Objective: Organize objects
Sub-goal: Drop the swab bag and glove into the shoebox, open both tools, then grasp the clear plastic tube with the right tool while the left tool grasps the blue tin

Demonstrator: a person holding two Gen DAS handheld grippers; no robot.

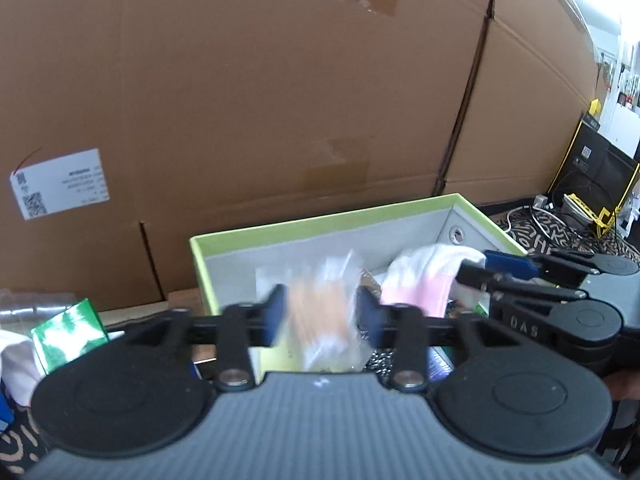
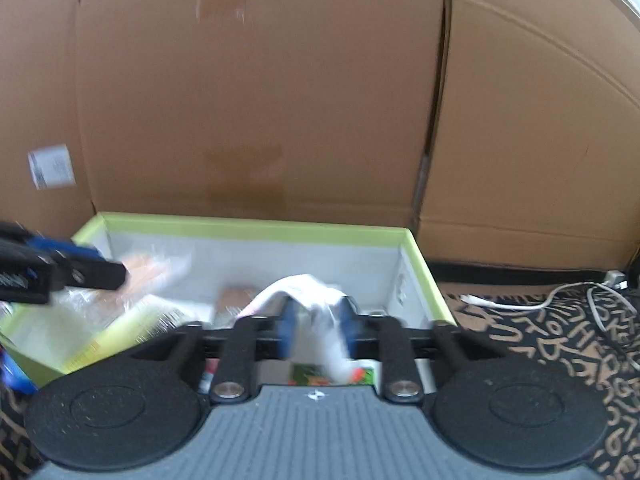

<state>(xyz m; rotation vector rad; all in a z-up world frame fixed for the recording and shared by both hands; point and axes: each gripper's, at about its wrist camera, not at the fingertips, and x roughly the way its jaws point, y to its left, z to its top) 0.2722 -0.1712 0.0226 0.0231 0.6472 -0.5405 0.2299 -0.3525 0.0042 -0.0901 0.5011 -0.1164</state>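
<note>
A lime-rimmed box (image 1: 328,216) (image 2: 256,226) with grey inner walls holds several items. My left gripper (image 1: 320,312) is shut on a clear plastic packet with orange contents (image 1: 320,304), held over the box's near left side; it shows blurred in the right wrist view (image 2: 148,272). My right gripper (image 2: 318,326) is shut on a white and pink cloth (image 2: 320,304), held over the box's right part. In the left wrist view the right gripper (image 1: 472,268) comes in from the right with the cloth (image 1: 424,280).
A large cardboard box (image 1: 280,100) stands right behind the lime box. A green shiny packet (image 1: 68,332) and clear plastic lie at left. White cables (image 2: 540,300) lie on the patterned black cloth (image 2: 560,340) at right. A black and yellow case (image 1: 592,176) stands far right.
</note>
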